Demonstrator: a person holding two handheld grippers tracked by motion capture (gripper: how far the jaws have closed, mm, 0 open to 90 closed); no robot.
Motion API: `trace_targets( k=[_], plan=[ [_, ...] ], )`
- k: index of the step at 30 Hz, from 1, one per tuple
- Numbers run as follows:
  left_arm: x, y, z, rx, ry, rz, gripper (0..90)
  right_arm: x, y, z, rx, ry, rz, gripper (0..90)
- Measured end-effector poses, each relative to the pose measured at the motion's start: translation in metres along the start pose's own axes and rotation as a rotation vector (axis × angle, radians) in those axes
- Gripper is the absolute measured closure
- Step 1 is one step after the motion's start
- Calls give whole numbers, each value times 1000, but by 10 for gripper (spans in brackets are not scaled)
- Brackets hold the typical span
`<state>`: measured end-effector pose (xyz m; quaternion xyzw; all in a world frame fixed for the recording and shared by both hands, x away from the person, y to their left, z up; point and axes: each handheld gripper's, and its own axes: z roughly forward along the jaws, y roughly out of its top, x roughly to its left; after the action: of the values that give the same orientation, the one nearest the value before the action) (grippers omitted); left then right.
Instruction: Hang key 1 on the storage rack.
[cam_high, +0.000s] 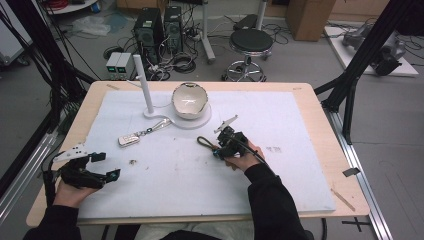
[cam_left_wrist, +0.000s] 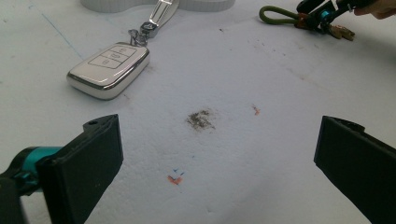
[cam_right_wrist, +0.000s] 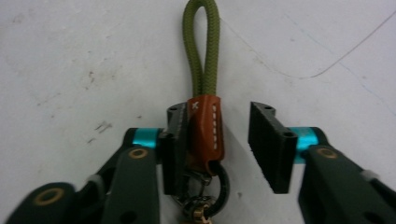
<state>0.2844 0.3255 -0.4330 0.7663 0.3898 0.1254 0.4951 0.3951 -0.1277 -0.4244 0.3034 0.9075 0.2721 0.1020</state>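
An olive rope-loop keychain (cam_right_wrist: 201, 51) with a brown leather tab (cam_right_wrist: 205, 130) and a metal ring lies on the white mat, just right of centre in the high view (cam_high: 204, 142). My right gripper (cam_right_wrist: 229, 140) straddles the leather tab: one pad touches it, while the other stands a gap away, so the jaws are open around it. A hand holds this gripper (cam_high: 222, 145) low to the mat. My left gripper (cam_high: 107, 166) rests at the front left with its jaws wide open and nothing between them (cam_left_wrist: 217, 158). A white car key fob (cam_left_wrist: 108, 69) lies ahead of it.
A shiny bowl (cam_high: 190, 100) sits on a white base at the back centre, beside an upright white post (cam_high: 145, 85). The key fob (cam_high: 129, 140) has a metal clip pointing toward that base. A white mat (cam_high: 280, 170) covers most of the wooden table.
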Motion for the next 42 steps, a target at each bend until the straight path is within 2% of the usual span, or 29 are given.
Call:
trace_targets(
  k=[4,12,15,19,24,28,31,37,42],
  plan=[
    [0,0,0,-6,-1,-2,17,1,0,2,20,50,12,725],
    [1,0,-1,-7,1,-2,17,-1,-1,1,20,61,18,761],
    [1,0,-1,-9,0,-2,17,0,-1,-1,16,52,16,764],
    [1,0,-1,-12,-1,-4,17,1,0,-7,-26,34,8,767],
    [1,0,-1,-14,-2,-6,17,-1,3,-17,-76,64,34,767],
    [1,1,-1,-14,-1,-5,17,-1,5,-22,-104,56,39,767],
    [1,1,0,-15,0,-7,17,0,9,-27,-143,73,54,767],
    [2,1,-1,-16,-2,-5,17,2,19,-34,-180,95,54,767],
    [2,1,-1,-16,-2,-4,17,6,30,-35,-185,115,40,766]
  ],
)
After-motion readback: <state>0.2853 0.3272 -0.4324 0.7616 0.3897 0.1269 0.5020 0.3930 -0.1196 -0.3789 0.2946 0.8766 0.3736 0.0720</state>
